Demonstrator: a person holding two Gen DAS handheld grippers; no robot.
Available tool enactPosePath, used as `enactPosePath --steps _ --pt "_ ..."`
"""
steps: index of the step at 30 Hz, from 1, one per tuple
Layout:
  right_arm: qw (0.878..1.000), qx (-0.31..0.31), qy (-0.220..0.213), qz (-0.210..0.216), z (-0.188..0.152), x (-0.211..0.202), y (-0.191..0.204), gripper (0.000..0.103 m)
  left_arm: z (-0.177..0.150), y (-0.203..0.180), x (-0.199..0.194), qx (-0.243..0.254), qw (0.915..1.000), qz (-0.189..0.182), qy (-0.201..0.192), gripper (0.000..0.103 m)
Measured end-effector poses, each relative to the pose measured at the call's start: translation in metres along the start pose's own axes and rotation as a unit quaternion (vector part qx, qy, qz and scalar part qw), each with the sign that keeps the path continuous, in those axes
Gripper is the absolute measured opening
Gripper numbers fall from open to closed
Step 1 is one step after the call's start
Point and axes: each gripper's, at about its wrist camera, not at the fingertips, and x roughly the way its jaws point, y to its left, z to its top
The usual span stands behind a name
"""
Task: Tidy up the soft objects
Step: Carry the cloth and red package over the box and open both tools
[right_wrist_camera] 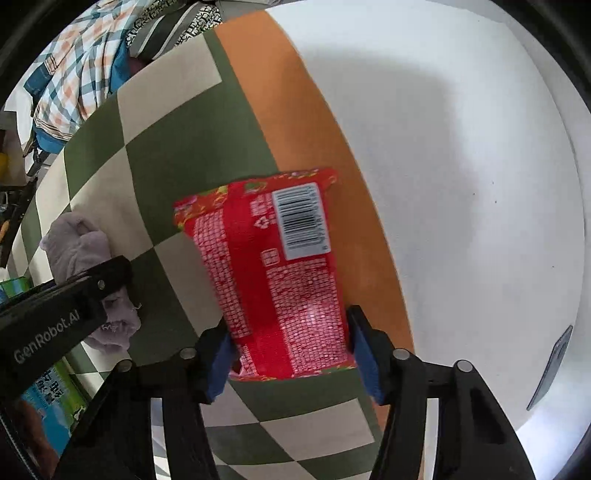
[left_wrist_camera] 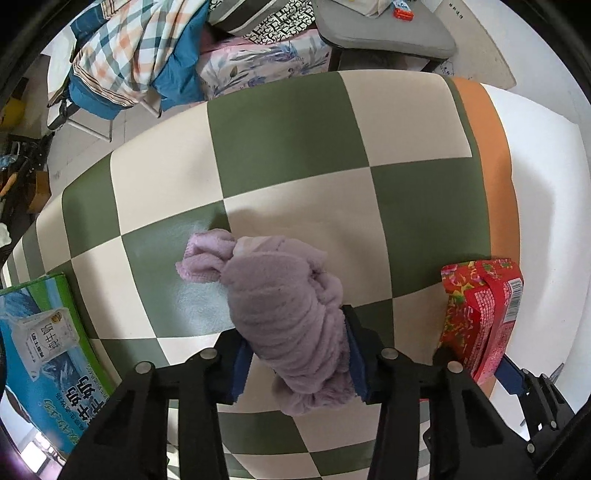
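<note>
My left gripper (left_wrist_camera: 295,354) is shut on a bunched lilac fleece cloth (left_wrist_camera: 280,295) and holds it over the green and cream checkered tabletop (left_wrist_camera: 288,122). The cloth also shows at the left of the right wrist view (right_wrist_camera: 81,243), behind the left gripper's black finger. My right gripper (right_wrist_camera: 291,354) is shut on a red soft packet (right_wrist_camera: 273,266) with a barcode label, held over the checkered top near its orange border (right_wrist_camera: 295,110). The packet shows at the right of the left wrist view (left_wrist_camera: 480,314).
A blue and green milk carton box (left_wrist_camera: 44,354) lies at the left on the table. Plaid and floral bedding (left_wrist_camera: 147,48) and a grey chair seat (left_wrist_camera: 384,29) lie beyond the far edge. White surface (right_wrist_camera: 461,166) lies to the right of the orange border.
</note>
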Motion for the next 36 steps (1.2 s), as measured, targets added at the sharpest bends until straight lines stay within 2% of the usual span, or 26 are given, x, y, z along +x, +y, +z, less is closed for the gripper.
enactPosePath --steps 7,10,15,17,20,24,27,30,33,36 --pt "1.0 0.004 0.001 0.007 -0.008 -0.006 0.009 0.052 -0.018 0.001 -0.013 -0.01 0.9998 -0.016 -0.006 0.037" --pt "1.0 0.0 -0.006 0.013 -0.018 -0.016 0.0 0.051 -0.034 0.001 -0.032 -0.005 0.9988 -0.042 -0.025 0.037" --pt "0.998 -0.025 -0.041 0.042 -0.055 -0.053 0.001 0.05 -0.088 0.004 -0.087 0.012 0.9925 -0.091 -0.081 0.037" --pt "0.997 -0.035 -0.052 0.055 -0.073 -0.07 0.002 0.05 -0.115 0.016 -0.113 0.012 0.9875 -0.123 -0.098 0.037" --pt "0.994 -0.048 -0.064 0.073 -0.101 -0.09 0.009 0.05 -0.144 0.036 -0.145 0.021 0.9829 -0.124 -0.135 0.037" --pt "0.988 -0.068 -0.085 0.107 -0.144 -0.122 0.034 0.05 -0.192 0.089 -0.188 0.023 0.9769 -0.112 -0.18 0.037" --pt "0.981 -0.092 -0.098 0.136 -0.177 -0.144 0.067 0.05 -0.216 0.142 -0.197 0.005 0.9767 -0.1 -0.19 0.037" --pt "0.973 -0.125 -0.102 0.167 -0.216 -0.168 0.117 0.05 -0.239 0.204 -0.194 -0.034 0.9777 -0.092 -0.186 0.037" --pt "0.964 -0.162 -0.105 0.18 -0.247 -0.181 0.164 0.05 -0.252 0.259 -0.182 -0.077 0.9775 -0.099 -0.169 0.037" --pt "0.96 -0.189 -0.103 0.178 -0.267 -0.183 0.209 0.05 -0.252 0.291 -0.168 -0.103 0.9766 -0.101 -0.16 0.037"
